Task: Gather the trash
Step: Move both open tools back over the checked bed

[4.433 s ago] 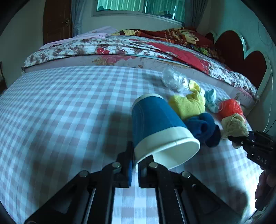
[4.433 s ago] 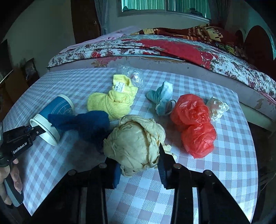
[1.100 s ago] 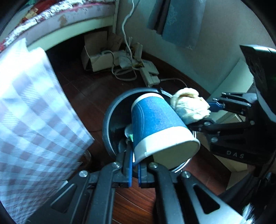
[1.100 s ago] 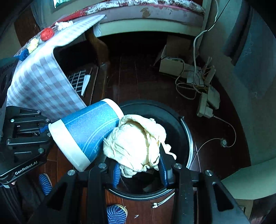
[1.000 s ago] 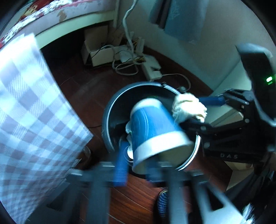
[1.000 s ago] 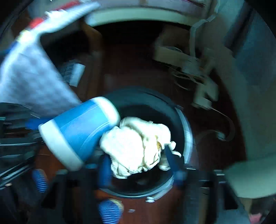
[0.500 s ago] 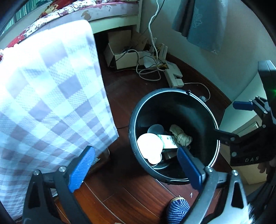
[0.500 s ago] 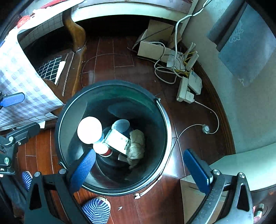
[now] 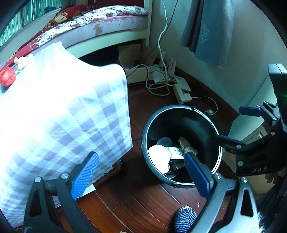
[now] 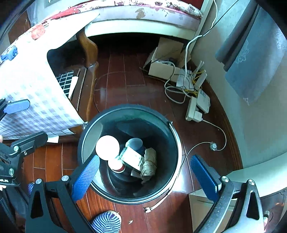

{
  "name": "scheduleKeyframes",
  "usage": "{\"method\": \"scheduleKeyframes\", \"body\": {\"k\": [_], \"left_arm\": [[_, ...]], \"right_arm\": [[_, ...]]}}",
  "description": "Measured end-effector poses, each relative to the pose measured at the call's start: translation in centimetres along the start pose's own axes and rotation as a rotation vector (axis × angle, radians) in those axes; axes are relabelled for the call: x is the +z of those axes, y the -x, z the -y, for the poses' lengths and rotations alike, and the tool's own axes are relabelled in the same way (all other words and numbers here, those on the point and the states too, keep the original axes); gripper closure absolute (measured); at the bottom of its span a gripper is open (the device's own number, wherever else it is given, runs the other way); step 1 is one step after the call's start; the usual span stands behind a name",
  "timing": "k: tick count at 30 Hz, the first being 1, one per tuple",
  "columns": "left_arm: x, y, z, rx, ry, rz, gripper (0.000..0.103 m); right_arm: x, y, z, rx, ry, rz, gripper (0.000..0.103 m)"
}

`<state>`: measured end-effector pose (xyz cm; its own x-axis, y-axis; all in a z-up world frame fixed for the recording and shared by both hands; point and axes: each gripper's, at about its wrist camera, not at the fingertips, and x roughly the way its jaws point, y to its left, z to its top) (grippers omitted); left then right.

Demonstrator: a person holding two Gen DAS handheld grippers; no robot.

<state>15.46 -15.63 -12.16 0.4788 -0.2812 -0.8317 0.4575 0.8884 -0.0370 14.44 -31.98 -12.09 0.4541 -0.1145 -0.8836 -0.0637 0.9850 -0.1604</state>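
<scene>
A black trash bucket [image 10: 174, 143] stands on the dark wooden floor [image 10: 125, 84] just beside the draped corner of a table; inside it lie a paper cup [image 10: 107, 147] with its white mouth turned up, a crumpled beige wad [image 10: 149, 162], a small printed carton [image 10: 133, 158] and a second, darker cup [image 10: 134, 143]; the same pile shows in the left wrist view, the cup [image 9: 159, 155] at the near wall of the bucket [image 9: 181, 110] and the wad [image 9: 186, 146] behind it. The right gripper [image 10: 146, 176] hangs above the bucket with its blue pads spread wide and nothing between them, its jaws having just been opening; the left gripper [image 9: 142, 176] stands likewise spread and empty, its jaws also having just been opening, pointed down at the floor between tablecloth and bucket. The checked tablecloth [image 9: 62, 116] hangs over the table edge at left; a red bag [image 9: 7, 76] sits on the tabletop at the far corner. Beyond the bucket, a tangle of white cables [image 10: 179, 84] and power strips [image 10: 198, 105] lies by an open cardboard box [image 10: 165, 61] at the foot of a bed [image 10: 143, 16]; a blue curtain [image 10: 254, 59] hangs against the wall at right; a striped slipper [image 10: 107, 223] shows at the bottom edge.
</scene>
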Motion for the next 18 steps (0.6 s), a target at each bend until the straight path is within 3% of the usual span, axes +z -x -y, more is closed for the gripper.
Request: {"method": "scheduleKeyframes", "body": {"k": [10, 18], "left_arm": [[-0.3, 3.2, -0.6, 0.051, -0.002, 0.053, 0.001], [-0.7, 6.5, -3.2, 0.093, 0.053, 0.114, 0.001]], "right_arm": [[0.1, 3.2, -1.1, 0.01, -0.032, 0.069, 0.001], [1.0, 5.5, -2.9, 0.031, -0.041, 0.149, 0.001]]}}
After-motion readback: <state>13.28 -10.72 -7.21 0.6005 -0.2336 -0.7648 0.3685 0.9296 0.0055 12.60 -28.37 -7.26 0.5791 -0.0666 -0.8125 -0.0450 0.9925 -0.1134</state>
